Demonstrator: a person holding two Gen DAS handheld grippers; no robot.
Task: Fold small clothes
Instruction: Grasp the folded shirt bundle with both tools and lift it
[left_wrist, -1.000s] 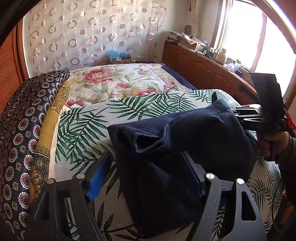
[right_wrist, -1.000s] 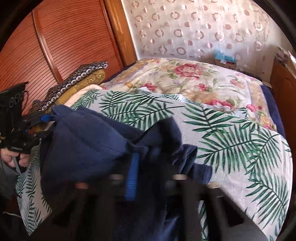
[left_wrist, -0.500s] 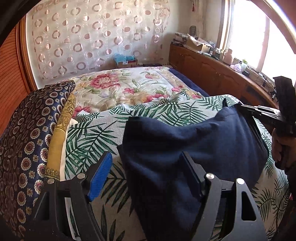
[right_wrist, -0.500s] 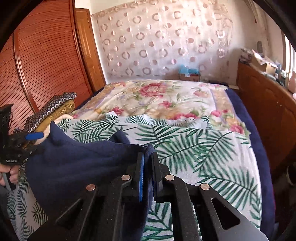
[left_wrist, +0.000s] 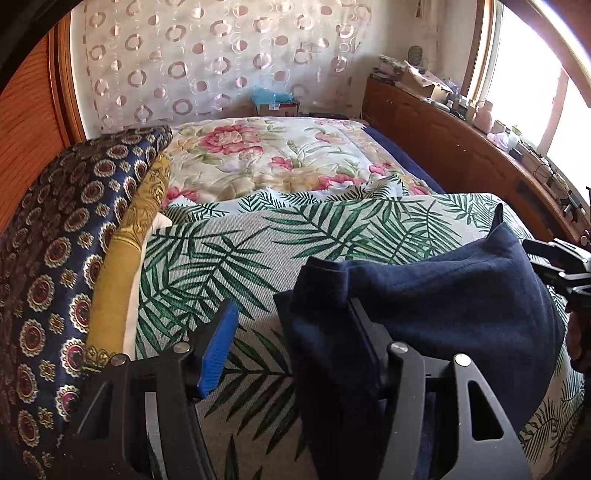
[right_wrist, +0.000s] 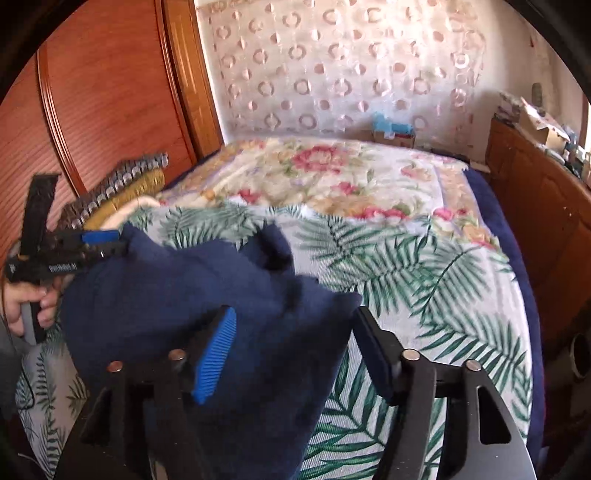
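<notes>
Garment (left_wrist: 436, 295), navy, lies bunched on palm-print bedspread (left_wrist: 229, 251). Right gripper (right_wrist: 291, 350) jaws just sprang apart, cloth loose between. Left gripper (left_wrist: 291, 343) jaws closing, gaping, cloth draped over one finger.

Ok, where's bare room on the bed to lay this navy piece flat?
Free: palm-leaf cover between the navy garment and the stacked pillows, and the floral quilt beyond it. Crowded: the pillow side and under the garment, where the left gripper and right gripper work.
</notes>
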